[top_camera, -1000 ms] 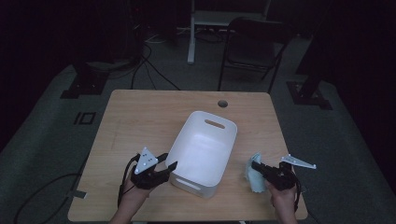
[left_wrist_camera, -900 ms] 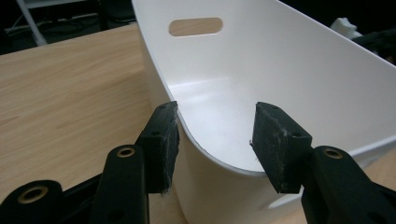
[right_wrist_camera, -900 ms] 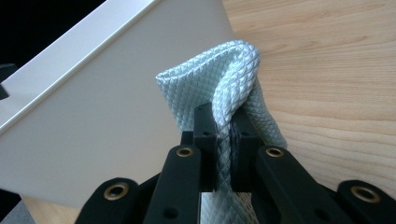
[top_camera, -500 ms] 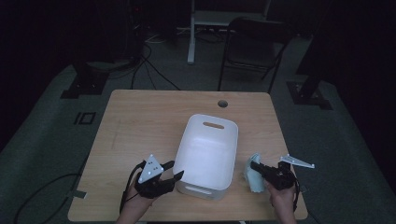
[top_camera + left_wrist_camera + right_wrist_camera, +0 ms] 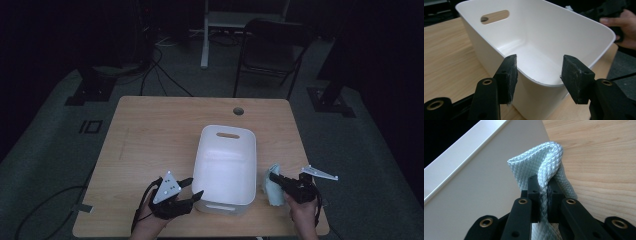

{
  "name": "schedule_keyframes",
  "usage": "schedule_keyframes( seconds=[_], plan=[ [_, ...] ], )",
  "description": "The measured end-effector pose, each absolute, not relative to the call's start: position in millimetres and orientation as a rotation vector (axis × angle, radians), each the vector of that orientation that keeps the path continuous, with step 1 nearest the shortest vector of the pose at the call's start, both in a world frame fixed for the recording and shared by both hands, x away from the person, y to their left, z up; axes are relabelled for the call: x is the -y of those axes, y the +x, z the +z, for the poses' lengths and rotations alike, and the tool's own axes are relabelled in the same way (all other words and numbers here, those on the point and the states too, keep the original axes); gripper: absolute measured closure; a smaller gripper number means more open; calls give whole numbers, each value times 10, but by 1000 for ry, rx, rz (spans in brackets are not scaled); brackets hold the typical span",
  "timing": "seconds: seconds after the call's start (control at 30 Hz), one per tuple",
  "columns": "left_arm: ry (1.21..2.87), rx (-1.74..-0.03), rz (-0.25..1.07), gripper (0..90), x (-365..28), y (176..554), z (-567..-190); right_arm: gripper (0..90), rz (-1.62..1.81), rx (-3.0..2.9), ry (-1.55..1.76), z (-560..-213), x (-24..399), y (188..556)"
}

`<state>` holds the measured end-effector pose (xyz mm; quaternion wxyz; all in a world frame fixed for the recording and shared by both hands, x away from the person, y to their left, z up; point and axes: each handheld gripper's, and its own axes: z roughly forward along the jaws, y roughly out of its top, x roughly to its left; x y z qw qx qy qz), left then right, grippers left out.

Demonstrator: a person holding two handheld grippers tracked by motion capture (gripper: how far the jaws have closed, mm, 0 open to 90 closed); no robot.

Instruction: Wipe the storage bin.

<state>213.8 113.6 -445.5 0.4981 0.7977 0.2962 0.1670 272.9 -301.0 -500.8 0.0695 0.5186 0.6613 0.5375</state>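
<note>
Beside the white bin (image 5: 225, 165), right gripper (image 5: 276, 181) level — jaws clamping cloth (image 5: 549, 165).

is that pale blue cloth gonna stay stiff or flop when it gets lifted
Probably floppy: the cloth already folds over itself where the right gripper pinches it. It looks light, a thin quilted weave. Its textured surface likely resists slipping from the pads.

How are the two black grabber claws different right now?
The left gripper has its jaws apart, one on each side of the white tub's near corner, and they have just been opening; neither pad presses the wall. The right gripper is pinched shut on a pale blue cloth. The left one sits at the tub's near left corner, the right one beside its right wall. Both are black, hand-held, and low over the wooden table.
</note>
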Motion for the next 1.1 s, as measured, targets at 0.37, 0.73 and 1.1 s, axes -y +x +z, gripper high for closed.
schedule_keyframes(
  seconds=[0.37,0.73,1.1],
  plan=[
    [1940,-672,355,466,-1011,2093,-4444,839,1617,-1989,1559,-4996,3031,2722],
    [1928,-634,339,427,-1005,2288,-4231,839,1623,-1975,1555,-4977,3069,2707],
    [1908,-648,372,371,-975,2822,-4129,839,1631,-1971,1553,-4978,3081,2695]
  ],
)
